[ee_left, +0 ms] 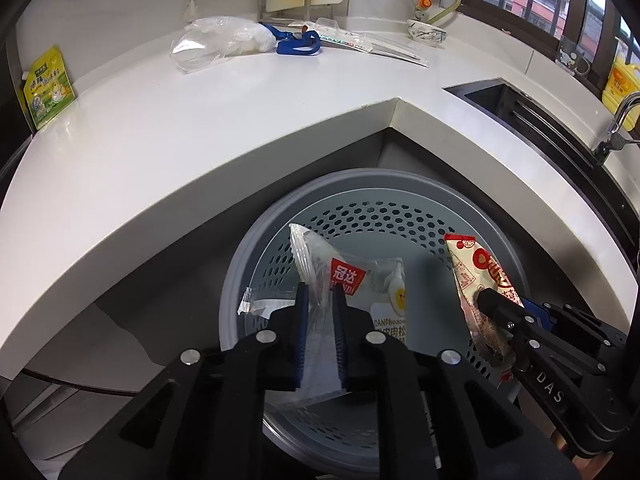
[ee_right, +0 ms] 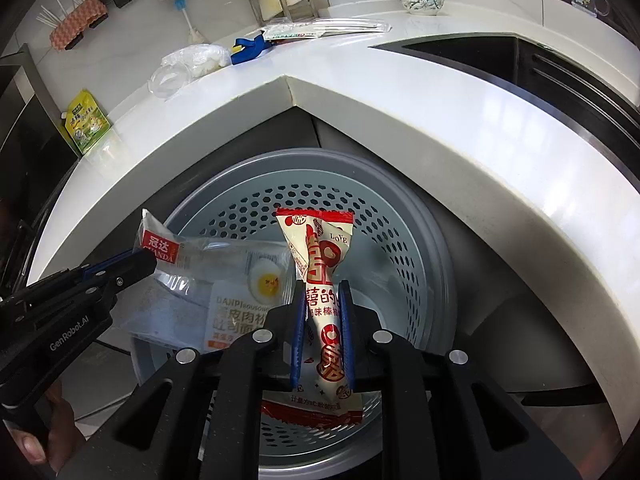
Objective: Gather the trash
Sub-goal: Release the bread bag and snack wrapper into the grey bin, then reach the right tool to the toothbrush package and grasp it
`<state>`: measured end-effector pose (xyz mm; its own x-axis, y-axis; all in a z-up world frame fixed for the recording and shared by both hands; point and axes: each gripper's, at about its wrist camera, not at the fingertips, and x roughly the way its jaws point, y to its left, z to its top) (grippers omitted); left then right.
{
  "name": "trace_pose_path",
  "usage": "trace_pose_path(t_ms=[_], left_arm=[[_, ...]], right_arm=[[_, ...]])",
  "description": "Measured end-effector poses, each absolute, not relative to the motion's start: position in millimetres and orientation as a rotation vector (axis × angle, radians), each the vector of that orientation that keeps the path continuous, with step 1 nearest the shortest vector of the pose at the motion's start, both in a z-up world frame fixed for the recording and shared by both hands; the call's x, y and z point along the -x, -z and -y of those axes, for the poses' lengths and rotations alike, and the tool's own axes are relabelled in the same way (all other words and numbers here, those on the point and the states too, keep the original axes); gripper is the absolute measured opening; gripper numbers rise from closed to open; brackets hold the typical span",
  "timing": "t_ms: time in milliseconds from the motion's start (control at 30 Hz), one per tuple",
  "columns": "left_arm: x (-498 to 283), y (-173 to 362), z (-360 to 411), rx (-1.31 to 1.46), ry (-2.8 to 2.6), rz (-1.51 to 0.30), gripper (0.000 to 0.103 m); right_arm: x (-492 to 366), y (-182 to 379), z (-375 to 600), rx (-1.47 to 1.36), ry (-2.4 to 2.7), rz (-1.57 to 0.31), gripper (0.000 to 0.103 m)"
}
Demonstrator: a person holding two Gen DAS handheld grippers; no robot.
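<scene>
2 wrappers, 2 grippers, 1 bin. Left gripper [ee_left: 322, 292] pinches the clear bread wrapper [ee_left: 352, 280] (red label, egg print) btw its blue pads [ee_left: 303, 320]; wrapper stands roughly on end in the left view, top corner up and away, its printed part spreading right over the bin mouth. Right gripper [ee_right: 322, 292] is clamped on the red-and-cream candy wrapper [ee_right: 320, 264], long axis running straight along the fingers, crimped red end pointing away from the camera, other end hanging below the pads. Both wrappers sit above the open mouth of the grey perforated bin [ee_left: 400, 184], neither touching its wall as far as I can tell. The 2 wrappers are side by side, apart in the left view, overlapping in the right view.

Bin stands under the inside corner of the white counter [ee_left: 240, 112], its rim near the counter's edge at the back; open room inside the bin. On the counter, well apart: 1 green sachet [ee_left: 48, 88], 1 crumpled clear bag [ee_left: 224, 38], 1 blue strap [ee_left: 298, 42], 1 bowl [ee_left: 426, 32]. Sink [ee_right: 500, 56] at right
</scene>
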<state>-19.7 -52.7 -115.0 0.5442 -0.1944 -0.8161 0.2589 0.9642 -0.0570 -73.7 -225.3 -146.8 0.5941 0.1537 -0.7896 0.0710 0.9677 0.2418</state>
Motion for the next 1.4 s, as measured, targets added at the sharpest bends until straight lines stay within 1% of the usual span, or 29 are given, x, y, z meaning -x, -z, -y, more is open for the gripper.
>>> trace_pose_path(t_ms=[33,67,100,133,200,300,367,467,500,533,700,800,933,1100,1233,1400], left_arm=[[19.8,114.8,52.3,-0.069,0.271,-0.959,0.019],[20.1,114.5,52.2,-0.066,0.274,-0.958,0.020],[20.4,114.1,52.2,-0.067,0.274,-0.956,0.021],[21.1,113.2,52.0,-0.069,0.271,-0.951,0.024],[22.4,111.7,51.8,-0.074,0.268,-0.942,0.027],[21.8,110.8,51.7,-0.075,0.264,-0.942,0.028],[21.1,110.9,50.7,-0.071,0.259,-0.946,0.033],[21.4,109.9,48.7,-0.067,0.249,-0.940,0.051],[22.3,108.7,47.9,-0.065,0.246,-0.931,0.060],[23.4,107.3,47.2,-0.064,0.242,-0.920,0.062],[23.8,104.3,44.9,-0.061,0.231,-0.910,0.064],[24.4,101.9,41.6,-0.051,0.229,-0.905,0.067],[26.6,96.7,38.1,-0.046,0.221,-0.886,0.073],[26.5,87.0,31.7,-0.040,0.213,-0.851,0.077],[23.0,77.7,21.8,-0.021,0.198,-0.822,0.085],[14.9,65.5,8.4,-0.003,0.180,-0.795,0.088]], right_arm=[[73.6,146.9,225.9,-0.262,-0.047,-0.936,0.018],[73.7,146.9,226.7,-0.263,-0.044,-0.934,0.024],[74.1,146.4,227.6,-0.264,-0.041,-0.931,0.028],[74.9,144.9,228.7,-0.267,-0.035,-0.921,0.034],[76.5,142.6,230.6,-0.270,-0.033,-0.908,0.035],[78.2,140.0,233.2,-0.272,-0.028,-0.901,0.035],[79.3,139.1,235.0,-0.279,-0.026,-0.899,0.036],[80.7,138.8,236.3,-0.287,-0.027,-0.897,0.039],[81.2,138.9,236.5,-0.288,-0.027,-0.896,0.039],[81.8,138.9,236.5,-0.288,-0.027,-0.896,0.039],[83.8,137.6,236.1,-0.291,-0.024,-0.889,0.040],[87.0,133.3,237.6,-0.300,-0.024,-0.870,0.044],[90.8,127.2,239.0,-0.305,-0.026,-0.849,0.045],[91.9,121.1,239.5,-0.307,-0.032,-0.833,0.047],[90.3,116.2,237.4,-0.299,-0.035,-0.825,0.050],[85.8,108.3,235.0,-0.275,-0.033,-0.816,0.050]])
